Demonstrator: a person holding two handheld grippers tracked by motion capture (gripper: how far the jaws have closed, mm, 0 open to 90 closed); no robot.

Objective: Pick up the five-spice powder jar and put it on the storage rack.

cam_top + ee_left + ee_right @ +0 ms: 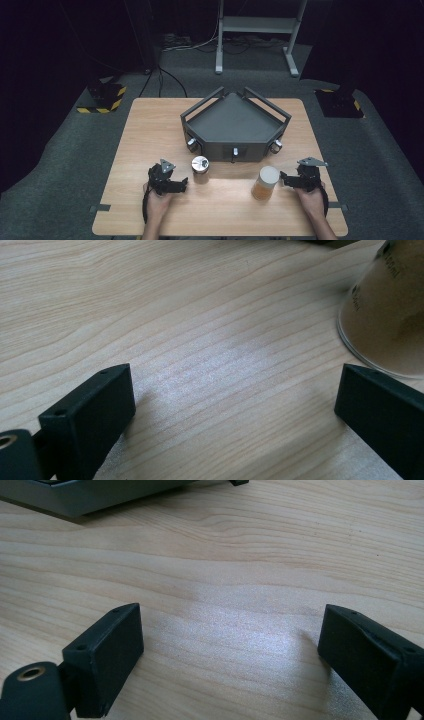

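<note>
Both hands come in over the near edge of the wooden table (150, 140), each holding a gripper low over the wood. At the left, the left gripper (181, 186) points toward the right edge with its jaws spread wide and nothing between them. A small jar with a metal lid (200, 169) stands upright just beyond its tips, lid up, long axis vertical, apart from the jaws. At the right, the right gripper (284, 180) points toward the left edge, jaws likewise spread and empty. A taller jar with a white lid (265, 183), holding something tan, stands upright just beside its tips; whether they touch cannot be told. Toward the far edge, mid-table, sits a dark angular tray (235, 120), with its knobbed front wall facing both jars.
</note>
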